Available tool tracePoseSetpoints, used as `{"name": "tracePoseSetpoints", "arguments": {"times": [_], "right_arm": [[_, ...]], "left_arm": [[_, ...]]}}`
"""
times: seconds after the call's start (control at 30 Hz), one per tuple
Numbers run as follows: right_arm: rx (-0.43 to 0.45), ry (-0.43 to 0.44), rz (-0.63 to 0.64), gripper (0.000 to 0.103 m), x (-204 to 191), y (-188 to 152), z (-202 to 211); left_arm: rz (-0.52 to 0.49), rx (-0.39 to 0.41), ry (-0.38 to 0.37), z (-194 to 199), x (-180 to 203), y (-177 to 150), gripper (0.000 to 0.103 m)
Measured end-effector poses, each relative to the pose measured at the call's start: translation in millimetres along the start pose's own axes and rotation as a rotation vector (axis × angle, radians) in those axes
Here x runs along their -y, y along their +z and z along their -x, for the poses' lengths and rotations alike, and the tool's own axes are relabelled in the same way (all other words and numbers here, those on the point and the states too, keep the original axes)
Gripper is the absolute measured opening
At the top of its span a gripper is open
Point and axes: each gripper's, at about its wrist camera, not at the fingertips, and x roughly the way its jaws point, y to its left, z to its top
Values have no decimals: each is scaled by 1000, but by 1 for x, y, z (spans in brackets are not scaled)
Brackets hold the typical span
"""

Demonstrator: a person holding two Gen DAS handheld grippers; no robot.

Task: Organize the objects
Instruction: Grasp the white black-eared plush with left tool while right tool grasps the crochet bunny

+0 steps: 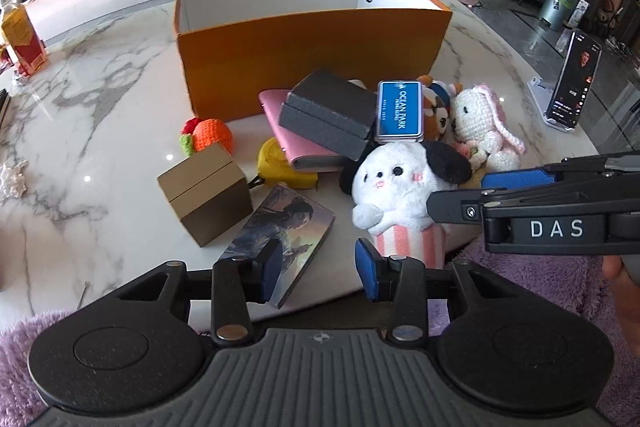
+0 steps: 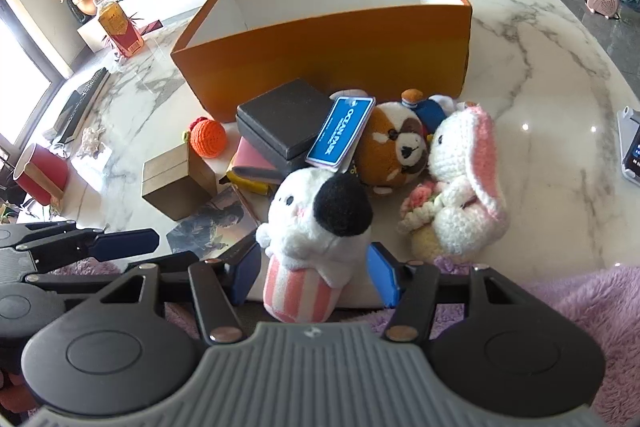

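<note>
A white plush dog (image 2: 316,211) in a pink-striped cup stands at the table's near edge. My right gripper (image 2: 315,275) is open, its blue pads on either side of the cup with small gaps. My left gripper (image 1: 320,271) is open over the corner of a picture card (image 1: 280,223), the left pad beside the card's edge and the right pad clear of it. Behind lie a gold box (image 1: 208,191), yellow tape measure (image 1: 276,163), pink wallet (image 1: 276,123), dark grey box (image 1: 328,107), blue tin (image 1: 400,109), crochet orange (image 1: 212,135), red panda plush (image 2: 396,151) and crochet bunny (image 2: 460,187). The open orange box (image 1: 312,59) stands behind the pile.
A phone on a stand (image 1: 572,83) is at the table's right edge. A red cup (image 2: 40,173), a keyboard (image 2: 80,107) and an orange carton (image 1: 22,39) sit at the left. Purple fuzzy fabric (image 1: 540,291) lies below the near edge of the marble table (image 1: 100,131).
</note>
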Motion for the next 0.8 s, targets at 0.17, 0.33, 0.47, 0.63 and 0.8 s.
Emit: {"name": "tracePoseSetpoints", "arguments": {"times": [0.17, 0.33, 0.47, 0.63, 0.8], "right_arm": [[61, -162, 63, 61, 16, 10, 16], [7, -220, -39, 61, 59, 20, -5], [-32, -190, -72, 69, 74, 21, -24], [-60, -162, -73, 76, 80, 24, -43], [-63, -146, -67, 79, 84, 27, -54]], "left_arm": [[24, 0, -98, -14, 17, 14, 59], [-18, -40, -78, -44, 41, 24, 68], [-17, -71, -47, -59, 50, 27, 80], [-32, -96, 11, -71, 59, 31, 88], [-16, -117, 47, -88, 59, 32, 89]]}}
